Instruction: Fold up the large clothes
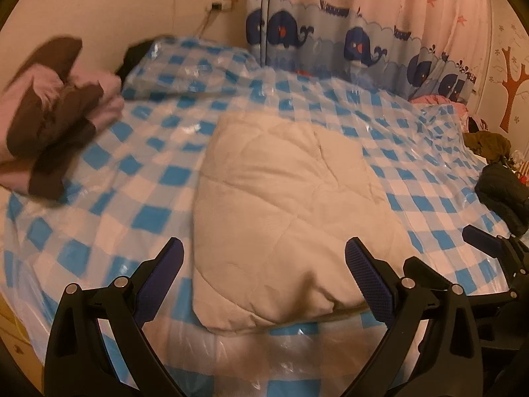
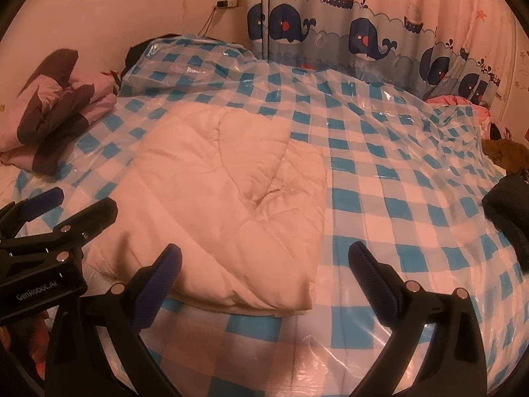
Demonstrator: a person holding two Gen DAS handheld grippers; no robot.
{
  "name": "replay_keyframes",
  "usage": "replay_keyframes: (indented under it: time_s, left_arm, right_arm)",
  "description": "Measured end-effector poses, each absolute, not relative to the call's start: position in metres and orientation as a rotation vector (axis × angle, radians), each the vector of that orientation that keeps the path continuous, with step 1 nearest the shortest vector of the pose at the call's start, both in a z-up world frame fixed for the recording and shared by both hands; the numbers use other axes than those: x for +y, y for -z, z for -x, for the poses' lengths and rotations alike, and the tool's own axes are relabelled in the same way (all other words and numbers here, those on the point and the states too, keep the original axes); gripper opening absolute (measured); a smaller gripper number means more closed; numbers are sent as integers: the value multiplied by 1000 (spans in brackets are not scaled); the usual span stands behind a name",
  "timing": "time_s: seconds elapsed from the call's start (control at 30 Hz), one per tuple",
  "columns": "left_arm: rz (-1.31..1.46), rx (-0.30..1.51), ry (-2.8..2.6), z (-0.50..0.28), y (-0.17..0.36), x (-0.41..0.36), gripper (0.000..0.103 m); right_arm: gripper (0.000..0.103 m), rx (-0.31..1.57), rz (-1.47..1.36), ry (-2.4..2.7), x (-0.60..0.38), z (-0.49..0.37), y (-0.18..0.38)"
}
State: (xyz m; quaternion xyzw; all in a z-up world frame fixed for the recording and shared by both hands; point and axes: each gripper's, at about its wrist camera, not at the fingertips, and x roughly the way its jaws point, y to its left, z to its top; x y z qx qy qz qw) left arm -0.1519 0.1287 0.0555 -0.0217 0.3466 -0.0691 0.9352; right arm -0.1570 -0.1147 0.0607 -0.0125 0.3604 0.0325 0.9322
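Two grippers, both yours. Left wrist view: left gripper point(image 1: 264, 258) spread wide, empty, over the folded cream quilted garment point(image 1: 281, 205) on the checked bed cover point(image 1: 115, 198). Right wrist view: right gripper point(image 2: 264, 261) spread, empty, garment just ahead-left.

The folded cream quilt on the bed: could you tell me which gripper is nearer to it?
Left. The left gripper straddles the cream quilt's near edge, while the right gripper hovers beside its right corner.
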Motion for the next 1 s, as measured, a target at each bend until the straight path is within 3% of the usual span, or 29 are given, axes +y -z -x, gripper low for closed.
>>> replay_keyframes:
  time_s: [1.0]
  left_arm:
    - [-12,830,137,132,-41,123,94]
  right_arm:
    - [96,876,121,-92,-117,137,-41]
